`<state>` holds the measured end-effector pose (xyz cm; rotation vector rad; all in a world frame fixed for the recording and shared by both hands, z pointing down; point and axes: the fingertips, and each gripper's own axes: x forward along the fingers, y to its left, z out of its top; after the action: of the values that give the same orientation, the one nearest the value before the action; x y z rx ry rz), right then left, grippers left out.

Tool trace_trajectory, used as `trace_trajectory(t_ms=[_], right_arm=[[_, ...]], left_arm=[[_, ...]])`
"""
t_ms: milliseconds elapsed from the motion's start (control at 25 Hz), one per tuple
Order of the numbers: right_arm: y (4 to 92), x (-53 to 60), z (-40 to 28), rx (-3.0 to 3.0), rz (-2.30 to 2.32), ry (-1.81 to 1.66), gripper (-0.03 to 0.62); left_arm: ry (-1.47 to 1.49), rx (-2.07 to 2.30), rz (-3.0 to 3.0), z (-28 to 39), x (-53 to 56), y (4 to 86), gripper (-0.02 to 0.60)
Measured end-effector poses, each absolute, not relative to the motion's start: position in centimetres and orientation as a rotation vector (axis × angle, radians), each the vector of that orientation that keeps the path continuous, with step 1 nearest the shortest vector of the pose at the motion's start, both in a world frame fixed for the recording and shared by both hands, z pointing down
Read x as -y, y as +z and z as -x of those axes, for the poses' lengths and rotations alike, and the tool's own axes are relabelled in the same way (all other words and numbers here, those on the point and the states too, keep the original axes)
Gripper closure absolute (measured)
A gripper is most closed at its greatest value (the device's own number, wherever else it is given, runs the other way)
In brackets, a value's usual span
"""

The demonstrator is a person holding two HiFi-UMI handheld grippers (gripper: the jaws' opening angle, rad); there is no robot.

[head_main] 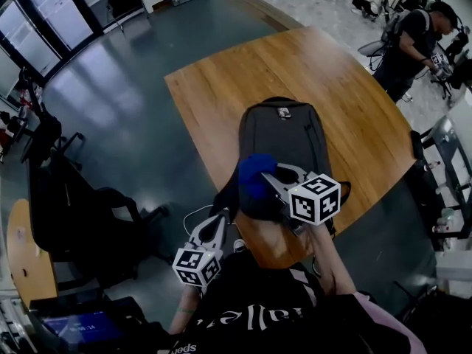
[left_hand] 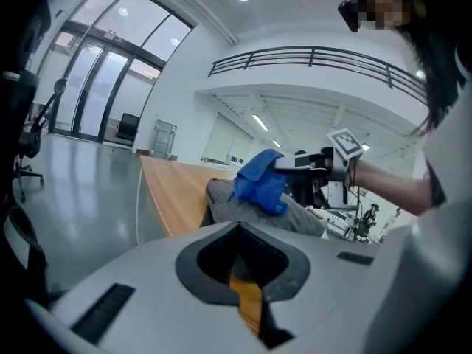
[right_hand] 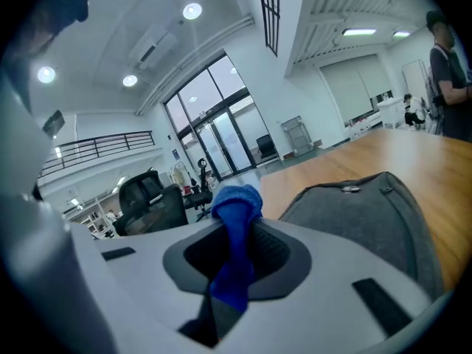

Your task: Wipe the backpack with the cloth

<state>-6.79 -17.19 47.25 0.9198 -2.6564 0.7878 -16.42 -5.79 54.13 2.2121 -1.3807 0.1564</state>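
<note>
**Surface**: wood, smooth. In the head view the backpack lies flat at its centre, long axis from 12 to 6 o'clock.

**Backpack:** grey fabric, soft-sided. Expect it to dent under pressure and to slide on the wood. Steady it at the near edge or at a strap.

**Cloth**: blue, light and limp, at the 7 o'clock corner of the backpack. The left gripper view shows it apparently resting on the fabric.

**Right tongs**: clamped on a bunched fold of the cloth, and the free end hangs loose.

**Left tongs**: together, nothing between them, off the surface at 7 o'clock from the backpack.

**Not visible:** the marker cube covers the near end of the backpack. The straps and underside cannot be made out.
</note>
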Motion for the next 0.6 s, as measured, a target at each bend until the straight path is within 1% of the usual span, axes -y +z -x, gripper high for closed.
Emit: trace_trajectory(t_ms=[240, 600], right_arm=[[46.7, 17.9, -1.9, 2.602, -1.146, 0.799, 0.540], [49.9, 17.3, -15.4, 2.434, -1.447, 0.913, 0.540]], left_arm=[[0.161, 1.338, -2.244, 14.2, 6.3, 53.8, 0.583], [0.180, 1.324, -2.262, 11.0, 6.3, 53.5, 0.583]])
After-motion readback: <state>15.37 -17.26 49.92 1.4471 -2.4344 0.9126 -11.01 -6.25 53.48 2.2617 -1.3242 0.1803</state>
